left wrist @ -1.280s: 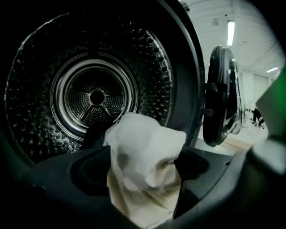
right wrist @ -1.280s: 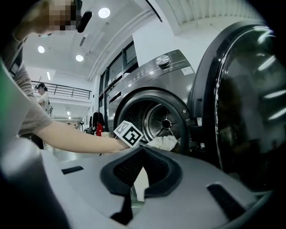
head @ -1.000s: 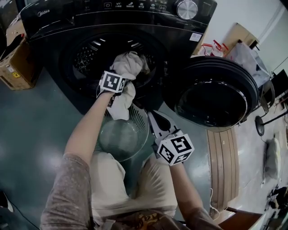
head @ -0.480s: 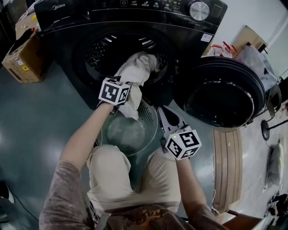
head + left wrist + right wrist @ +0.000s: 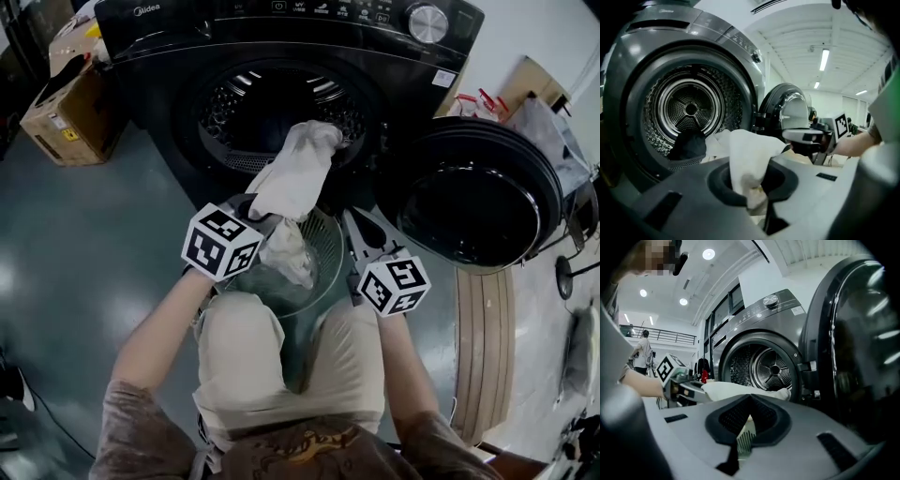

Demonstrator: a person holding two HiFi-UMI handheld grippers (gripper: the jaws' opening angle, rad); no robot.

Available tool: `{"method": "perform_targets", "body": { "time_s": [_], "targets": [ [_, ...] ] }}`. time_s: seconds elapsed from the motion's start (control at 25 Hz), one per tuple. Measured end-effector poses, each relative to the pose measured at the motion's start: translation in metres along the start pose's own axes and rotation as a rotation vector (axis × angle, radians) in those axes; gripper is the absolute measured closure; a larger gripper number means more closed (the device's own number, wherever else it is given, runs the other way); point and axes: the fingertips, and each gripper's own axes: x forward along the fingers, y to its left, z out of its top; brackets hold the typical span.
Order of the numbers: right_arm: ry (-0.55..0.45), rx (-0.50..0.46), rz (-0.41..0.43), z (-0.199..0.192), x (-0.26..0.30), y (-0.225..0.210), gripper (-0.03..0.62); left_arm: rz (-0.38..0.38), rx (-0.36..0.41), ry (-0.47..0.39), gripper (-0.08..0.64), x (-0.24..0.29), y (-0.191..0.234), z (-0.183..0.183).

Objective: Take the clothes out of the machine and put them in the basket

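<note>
L hand-held gripper (image 5: 260, 210) is clenched on the white garment (image 5: 298, 164): its jaws have just been closing, w/ the cloth bunched between them. The garment runs from the drum mouth (image 5: 281, 98) at top centre down to the laundry basket (image 5: 330, 246) mid-frame; the lower end already hangs inside the basket, the upper end is draped over the door sill. R hand-held gripper (image 5: 362, 240) has its jaws together just beside the basket's right rim; whether it nips the rim I can't tell.

Doing it well, as I judge it: keep the clench firm, draw the cloth toward the bottom of the frame and up enough that the tail clears the sill, then let go only once the bulk is over the basket's middle, not its rim. A dark garment (image 5: 689, 145) low in the drum lies touching the white one and may get dragged along, so watch that.

Room: open door (image 5: 478, 202) stands at right, near the R gripper, so no swinging that way. Cardboard box (image 5: 70, 112) upper left is well apart. Person's knees crowd the basket's lower edge; the free path is the gap between drum and basket
</note>
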Motion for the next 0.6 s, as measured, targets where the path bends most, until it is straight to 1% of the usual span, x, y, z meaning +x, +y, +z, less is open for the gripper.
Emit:
{"method": "perform_targets", "body": {
  "time_s": [0.16, 0.24, 0.32, 0.36, 0.44, 0.48, 0.52, 0.6],
  "targets": [
    [-0.005, 0.013, 0.015, -0.002, 0.01, 0.004, 0.595, 0.012, 0.071, 0.029, 0.514, -0.019, -0.013, -0.005],
    [-0.005, 0.019, 0.024, -0.004, 0.013, 0.008, 0.595, 0.009, 0.081, 0.044, 0.508, -0.021, -0.015, -0.008],
    [-0.004, 0.019, 0.032, -0.005, 0.014, 0.011, 0.595, -0.003, 0.084, 0.067, 0.479, -0.021, -0.017, -0.013],
    [-0.003, 0.019, 0.033, -0.005, 0.014, 0.012, 0.595, -0.012, 0.086, 0.082, 0.432, -0.019, -0.018, -0.016],
    [-0.004, 0.02, 0.031, -0.005, 0.013, 0.011, 0.595, -0.026, 0.094, 0.12, 0.305, -0.017, -0.02, -0.024],
    [-0.005, 0.021, 0.028, -0.005, 0.012, 0.01, 0.595, -0.032, 0.099, 0.139, 0.255, -0.016, -0.02, -0.028],
    [-0.006, 0.022, 0.024, -0.005, 0.011, 0.009, 0.595, -0.038, 0.101, 0.155, 0.221, -0.015, -0.021, -0.032],
    [-0.006, 0.023, 0.017, -0.006, 0.008, 0.007, 0.595, -0.056, 0.101, 0.181, 0.193, -0.014, -0.022, -0.039]
  ]
}}
